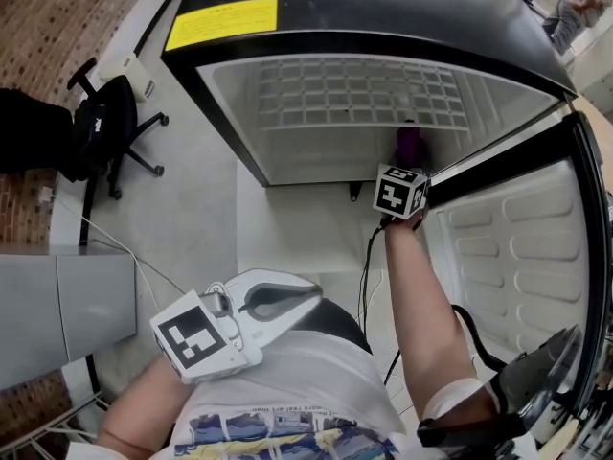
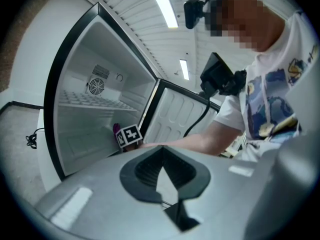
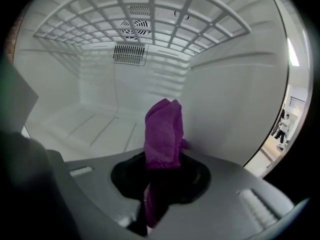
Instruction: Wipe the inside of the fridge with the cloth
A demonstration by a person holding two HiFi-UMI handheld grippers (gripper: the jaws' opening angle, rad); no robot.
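The open fridge (image 1: 235,127) holds a white wire shelf (image 1: 354,92) across its upper part, with a fan grille on the back wall above it. Under that shelf, on the right side of the compartment, is the purple cloth (image 3: 163,131). The right hand-held gripper (image 3: 160,174) pinches it between closed jaws, and a bunched fold stands out past the tips close to the right inner wall; contact with the wall cannot be made out. The left hand-held gripper (image 1: 311,295) is held outside the fridge near the person's waist, its jaws pressed together on nothing. The door (image 1: 517,247) stands swung open to the right
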